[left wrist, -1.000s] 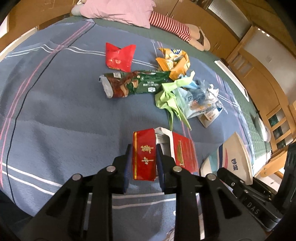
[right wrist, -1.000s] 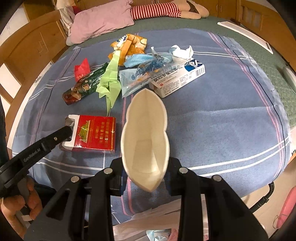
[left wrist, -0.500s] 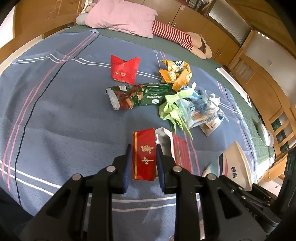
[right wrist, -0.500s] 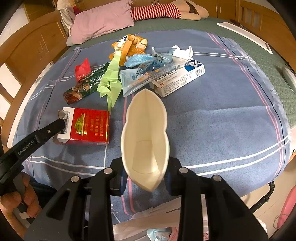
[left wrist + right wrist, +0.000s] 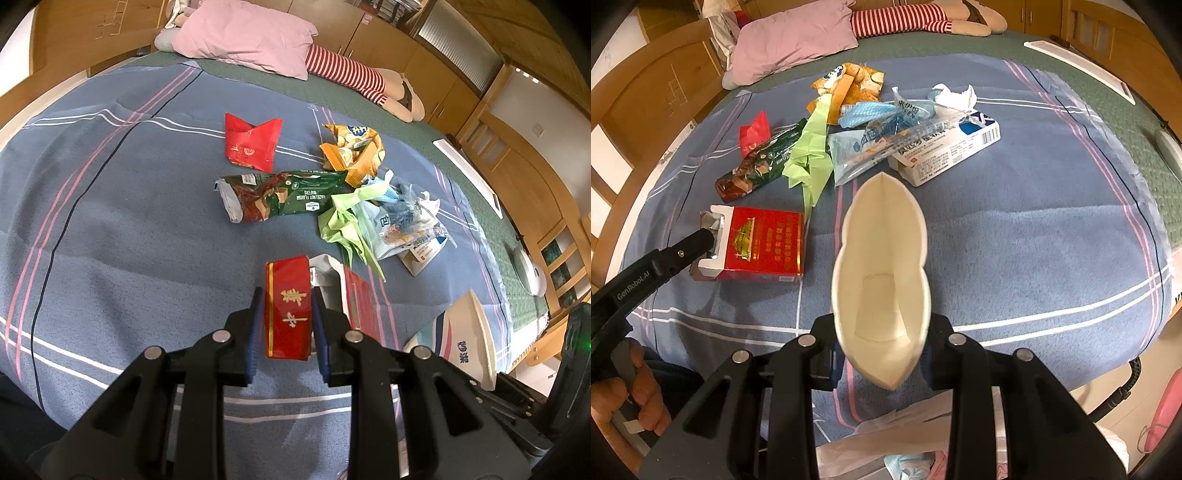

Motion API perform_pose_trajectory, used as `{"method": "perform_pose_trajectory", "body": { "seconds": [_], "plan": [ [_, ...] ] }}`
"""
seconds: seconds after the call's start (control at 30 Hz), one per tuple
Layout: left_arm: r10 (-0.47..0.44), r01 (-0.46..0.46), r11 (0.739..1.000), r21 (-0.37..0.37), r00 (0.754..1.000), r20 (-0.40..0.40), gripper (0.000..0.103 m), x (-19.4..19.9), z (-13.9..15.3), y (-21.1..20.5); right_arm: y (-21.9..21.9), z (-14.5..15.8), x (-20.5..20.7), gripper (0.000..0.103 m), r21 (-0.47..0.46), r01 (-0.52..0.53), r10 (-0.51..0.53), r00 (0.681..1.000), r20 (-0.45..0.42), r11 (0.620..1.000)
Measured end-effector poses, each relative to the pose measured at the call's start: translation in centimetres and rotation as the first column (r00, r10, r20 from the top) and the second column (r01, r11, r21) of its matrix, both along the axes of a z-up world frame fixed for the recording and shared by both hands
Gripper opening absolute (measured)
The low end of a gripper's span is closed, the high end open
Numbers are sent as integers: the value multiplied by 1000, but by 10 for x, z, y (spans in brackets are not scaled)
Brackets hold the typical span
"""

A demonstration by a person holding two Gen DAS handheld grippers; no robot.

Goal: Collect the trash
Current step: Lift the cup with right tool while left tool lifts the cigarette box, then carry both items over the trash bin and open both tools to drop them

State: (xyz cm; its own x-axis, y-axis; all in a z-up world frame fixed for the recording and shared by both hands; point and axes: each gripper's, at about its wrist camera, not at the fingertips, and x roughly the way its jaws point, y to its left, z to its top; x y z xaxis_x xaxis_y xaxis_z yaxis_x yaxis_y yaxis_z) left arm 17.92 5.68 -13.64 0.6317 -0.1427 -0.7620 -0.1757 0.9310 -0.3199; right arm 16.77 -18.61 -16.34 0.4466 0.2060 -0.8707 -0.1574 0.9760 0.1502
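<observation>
Bedspread (image 5: 110,229) under red box (image 5: 288,310) lengthwise in tongs.

Grippers: two, left gripper (image 5: 288,325), right gripper (image 5: 882,343).
Cigarette pack (image 5: 761,243): one.
Paper cup (image 5: 882,273): one.
Red wrapper (image 5: 251,146): one.
Green wafer wrapper (image 5: 280,197): one.
Orange snack bag (image 5: 354,153): one.
Green paper (image 5: 809,158): one.
Medicine box (image 5: 945,155): one.
Clear bag (image 5: 864,147): one.
Pillow (image 5: 247,40): one.
Striped doll (image 5: 354,79): one.

Red cigarette pack (image 5: 287,309) and squashed paper cup (image 5: 882,273) held.
</observation>
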Motion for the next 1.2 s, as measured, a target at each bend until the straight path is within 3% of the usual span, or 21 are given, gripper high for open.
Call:
{"method": "perform_pose_trajectory", "body": {
  "seconds": [0.47,0.67,0.83,0.97,1.13,1.2],
  "plan": [
    [5,-5,1000,-9,1000,10,25,-1,1,2,-3,3,1,33,13,13,-14,1000,18,1000],
    [-31,36,997,-65,997,68,25,-10,11,3,-26,48,-15,33,59,34,-40,994,102,998],
    [-68,82,991,-103,989,132,25,-23,22,0,-55,95,-64,33,66,-24,12,984,180,998],
    [-101,129,982,-136,975,196,25,-33,31,-1,-77,96,-97,33,40,-48,42,990,135,998],
    [-129,154,982,-114,972,197,25,-34,32,-9,-92,60,-124,33,29,-55,55,998,17,998],
    [-131,156,981,-113,971,197,25,-34,33,-10,-94,42,-128,41,41,-62,64,997,-52,997]
  ]
}}
